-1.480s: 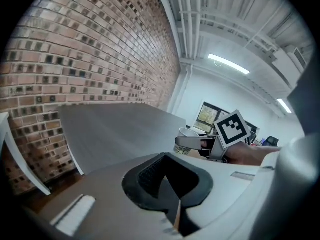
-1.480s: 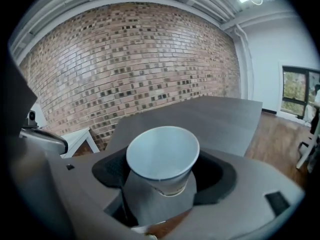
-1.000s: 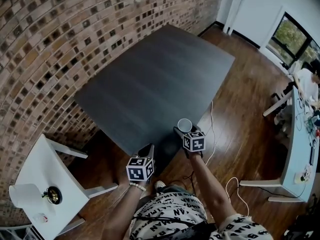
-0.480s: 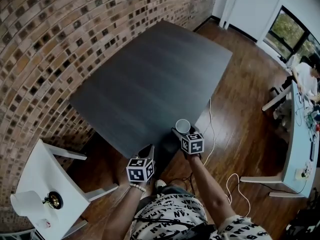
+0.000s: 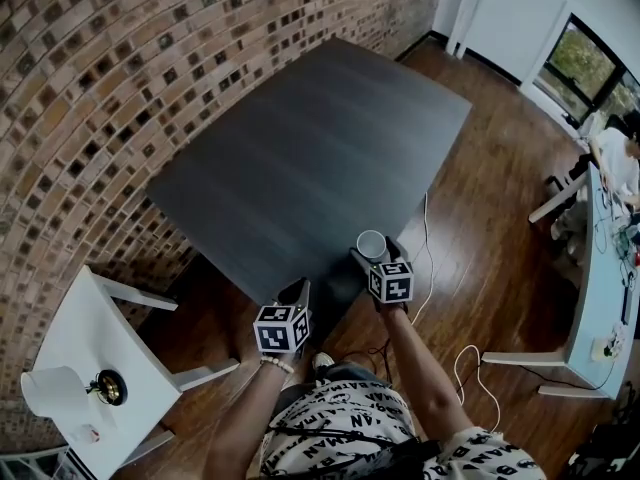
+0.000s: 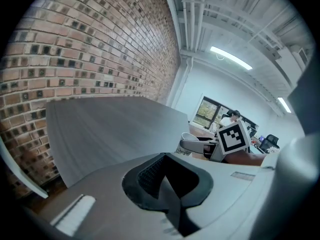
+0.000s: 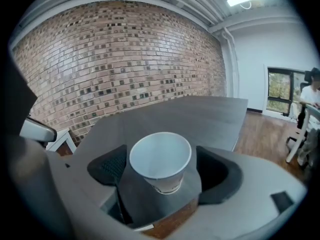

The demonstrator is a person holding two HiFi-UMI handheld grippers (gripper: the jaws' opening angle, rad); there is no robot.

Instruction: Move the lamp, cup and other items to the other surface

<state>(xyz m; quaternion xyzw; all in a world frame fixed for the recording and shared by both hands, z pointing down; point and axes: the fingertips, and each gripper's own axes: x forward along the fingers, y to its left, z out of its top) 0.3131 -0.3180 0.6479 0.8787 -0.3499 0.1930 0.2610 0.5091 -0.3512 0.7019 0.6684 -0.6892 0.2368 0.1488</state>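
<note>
My right tongs (image 7: 160,173) have just been opening and now stand wide. The cup (image 7: 161,156) sits upright between them with a gap on each side, so neither pad presses on it. It stands on the dark surface (image 5: 320,148), close to the edge nearest me, with the wood floor (image 7: 170,220) showing just under the tongs. From the head view the cup (image 5: 371,243) is a pale ring just ahead of my right tongs (image 5: 376,256).

My left tongs (image 6: 167,181) are clenched, pads together, with nothing in them. They hang beside the same near edge, to the left of the right pair and apart from the cup (image 6: 189,136).

The lamp (image 5: 50,391) is well away on the white surface (image 5: 80,338), low at my left against the brick wall (image 5: 90,98). A small thing (image 5: 88,434) I cannot make out lies near it.
</note>
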